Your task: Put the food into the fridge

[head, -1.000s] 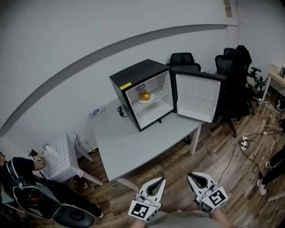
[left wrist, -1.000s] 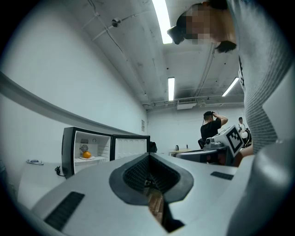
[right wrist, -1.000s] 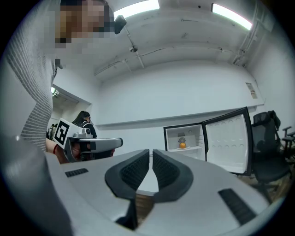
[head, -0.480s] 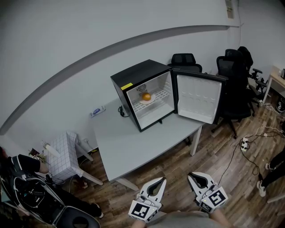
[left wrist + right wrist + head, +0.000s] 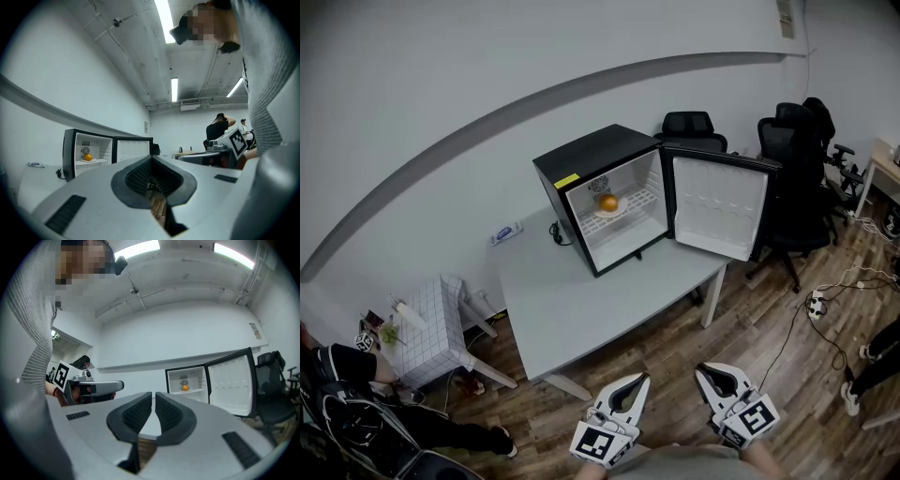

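Black outside and white inside, the boxy fridge sits on the smooth grey table, its door wide open. A round orange lies on a plate on its wire shelf. The left gripper and right gripper are closed and empty, well apart from the fridge. The bottom edge cuts off their handles.
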Demonstrator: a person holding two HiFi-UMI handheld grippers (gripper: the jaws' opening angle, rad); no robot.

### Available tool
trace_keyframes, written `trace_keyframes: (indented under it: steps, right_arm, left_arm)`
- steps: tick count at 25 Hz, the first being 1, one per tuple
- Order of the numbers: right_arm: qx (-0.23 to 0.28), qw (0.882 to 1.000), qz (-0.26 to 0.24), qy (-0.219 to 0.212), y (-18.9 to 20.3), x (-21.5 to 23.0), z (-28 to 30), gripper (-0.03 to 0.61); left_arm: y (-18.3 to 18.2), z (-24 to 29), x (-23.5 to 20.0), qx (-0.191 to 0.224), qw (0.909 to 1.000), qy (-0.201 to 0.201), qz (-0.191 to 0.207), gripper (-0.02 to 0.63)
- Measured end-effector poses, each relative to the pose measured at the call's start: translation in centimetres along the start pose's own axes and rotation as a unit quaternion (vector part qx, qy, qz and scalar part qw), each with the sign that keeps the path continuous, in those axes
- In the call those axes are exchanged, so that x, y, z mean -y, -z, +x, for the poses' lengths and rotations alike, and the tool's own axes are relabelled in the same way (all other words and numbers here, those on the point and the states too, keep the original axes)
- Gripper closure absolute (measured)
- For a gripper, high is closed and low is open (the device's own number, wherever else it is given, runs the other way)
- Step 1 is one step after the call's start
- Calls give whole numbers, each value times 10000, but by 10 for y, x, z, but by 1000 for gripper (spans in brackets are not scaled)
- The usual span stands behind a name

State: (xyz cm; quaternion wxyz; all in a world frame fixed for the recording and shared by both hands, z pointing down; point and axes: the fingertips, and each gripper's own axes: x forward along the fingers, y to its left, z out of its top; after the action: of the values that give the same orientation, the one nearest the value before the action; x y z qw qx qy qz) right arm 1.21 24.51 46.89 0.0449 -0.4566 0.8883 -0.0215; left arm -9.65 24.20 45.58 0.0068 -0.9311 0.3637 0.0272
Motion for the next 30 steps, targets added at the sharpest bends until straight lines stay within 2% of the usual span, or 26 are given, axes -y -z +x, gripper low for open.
trace_keyframes:
  steps: [14,19,22,30]
  right_arm:
    - [-77,9999,12,-109,3,5,8,565]
    - [-140,9999,9,-72,6,16,17,565]
    - [-161,9998,-8,-65,9,22,24,565]
    - [-230,9997,29,40,14,53,49,565]
  left_arm:
    - [-3,9,-8,52,10000,-65,33,603]
    - [3,19,-18,-8,10000,-81,-36,603]
    - [1,29,-27,129,9999,-65,-31,603]
    - [5,64,-56,149,9999,-7,-43,603]
